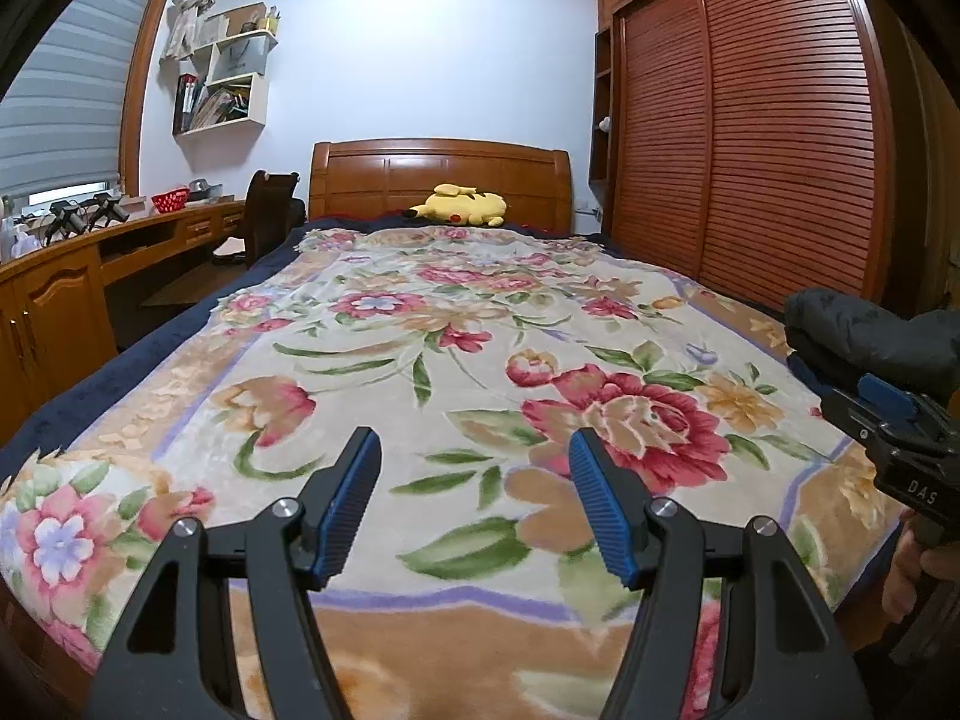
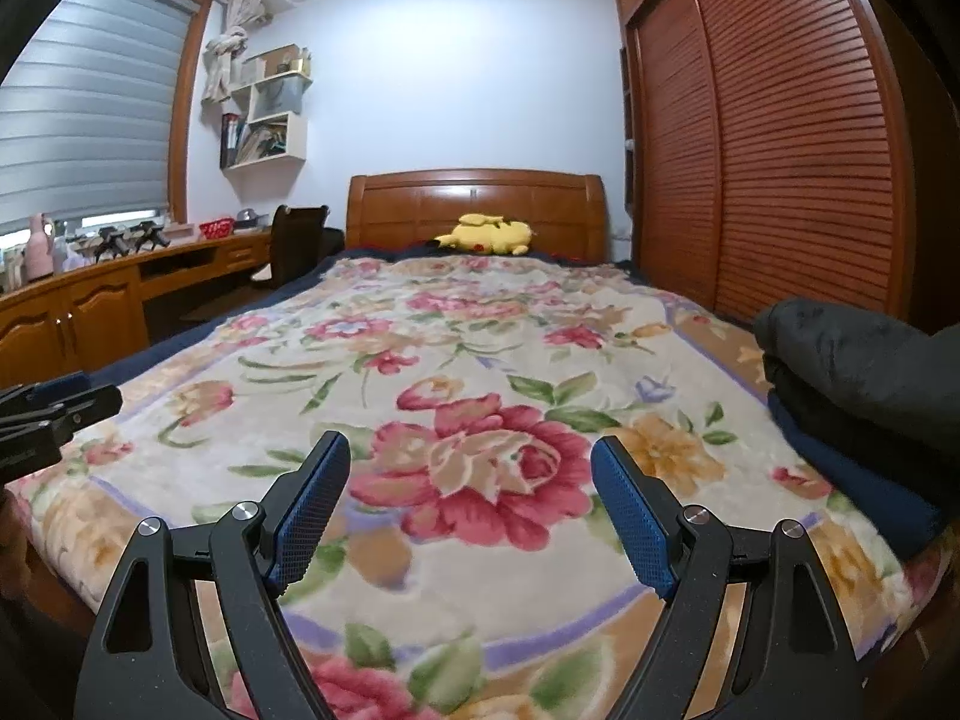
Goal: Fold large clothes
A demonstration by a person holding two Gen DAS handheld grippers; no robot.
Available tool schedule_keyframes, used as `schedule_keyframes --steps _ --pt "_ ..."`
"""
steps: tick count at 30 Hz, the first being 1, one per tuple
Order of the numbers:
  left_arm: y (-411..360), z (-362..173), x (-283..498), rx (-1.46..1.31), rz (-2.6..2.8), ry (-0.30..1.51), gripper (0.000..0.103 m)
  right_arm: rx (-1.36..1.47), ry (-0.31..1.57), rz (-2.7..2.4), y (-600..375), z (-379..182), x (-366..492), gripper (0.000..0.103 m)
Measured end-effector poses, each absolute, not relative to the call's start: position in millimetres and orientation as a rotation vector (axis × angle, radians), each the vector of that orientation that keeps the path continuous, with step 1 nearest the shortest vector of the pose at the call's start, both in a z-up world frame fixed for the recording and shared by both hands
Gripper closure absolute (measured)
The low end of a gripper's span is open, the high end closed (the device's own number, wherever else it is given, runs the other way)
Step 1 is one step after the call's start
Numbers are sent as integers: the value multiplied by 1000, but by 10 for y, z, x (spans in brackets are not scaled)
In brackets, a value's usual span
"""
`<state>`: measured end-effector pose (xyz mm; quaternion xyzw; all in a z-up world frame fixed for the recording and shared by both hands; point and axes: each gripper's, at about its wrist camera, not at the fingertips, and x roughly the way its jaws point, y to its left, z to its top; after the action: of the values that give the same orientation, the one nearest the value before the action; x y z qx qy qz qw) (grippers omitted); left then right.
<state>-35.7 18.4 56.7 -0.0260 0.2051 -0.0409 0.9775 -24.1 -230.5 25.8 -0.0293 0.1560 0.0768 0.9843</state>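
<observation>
Dark clothes lie stacked at the bed's right edge, a black padded garment on top of a navy one; the same pile shows at the right of the left wrist view. My left gripper hangs open over the floral blanket near the foot of the bed, nothing between its blue pads. My right gripper is open too, above the blanket, left of the pile and apart from it. Each gripper appears at the edge of the other's view, and a hand holds the right one.
A yellow plush toy lies by the wooden headboard. A wooden desk with a chair runs along the left wall under the window. Slatted wardrobe doors close in the right side.
</observation>
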Motion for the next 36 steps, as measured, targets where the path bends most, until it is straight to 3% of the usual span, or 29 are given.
schedule_keyframes --steps 36 --pt "174 532 -366 -28 -47 398 38 -48 325 164 -2301 230 -192 19"
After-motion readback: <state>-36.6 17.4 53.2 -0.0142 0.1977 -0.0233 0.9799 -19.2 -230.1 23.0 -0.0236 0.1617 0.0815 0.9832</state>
